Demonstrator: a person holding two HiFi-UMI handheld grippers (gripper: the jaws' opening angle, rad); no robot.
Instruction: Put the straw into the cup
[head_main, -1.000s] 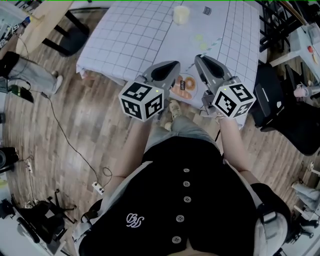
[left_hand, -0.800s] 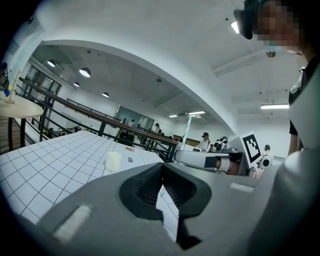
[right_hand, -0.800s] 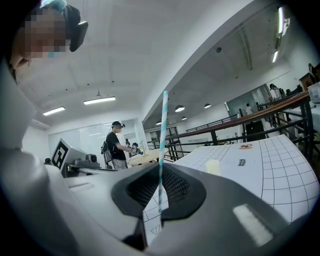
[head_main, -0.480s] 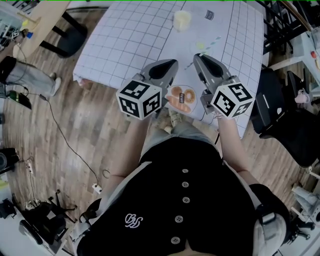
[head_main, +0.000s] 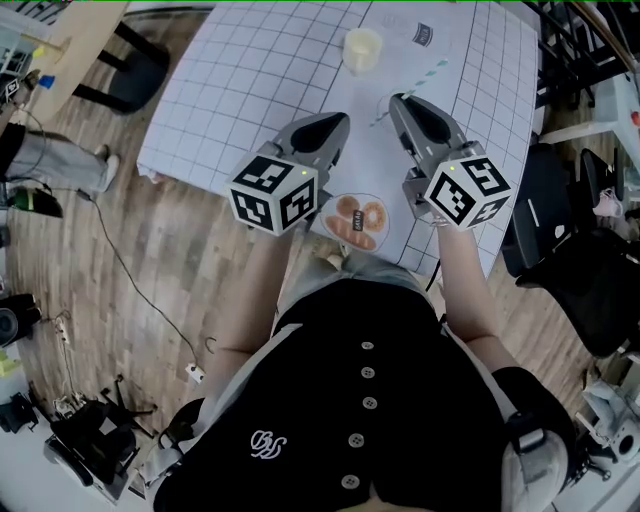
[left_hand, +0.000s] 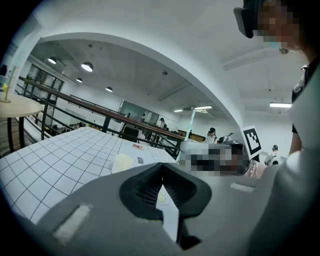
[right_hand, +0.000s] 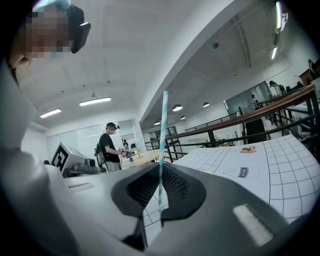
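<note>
One straw (right_hand: 163, 140) stands clamped upright in the right gripper's (head_main: 399, 102) jaws; the left gripper's (head_main: 338, 122) jaws are together, empty; the cup (head_main: 362, 48) sits ahead on the desk (head_main: 250, 70). I judge the thin straw could pivot and miss the mouth, or tip the cup.

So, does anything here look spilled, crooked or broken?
Nothing stands out. The cup stands upright on the table, nothing is spilled, and the straw looks straight and undamaged, pinched in the right gripper.

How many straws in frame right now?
1. The teal-and-white striped straw is clamped in the right gripper, over the white gridded tablecloth. Part of the cloth is hidden, so others may exist.
</note>
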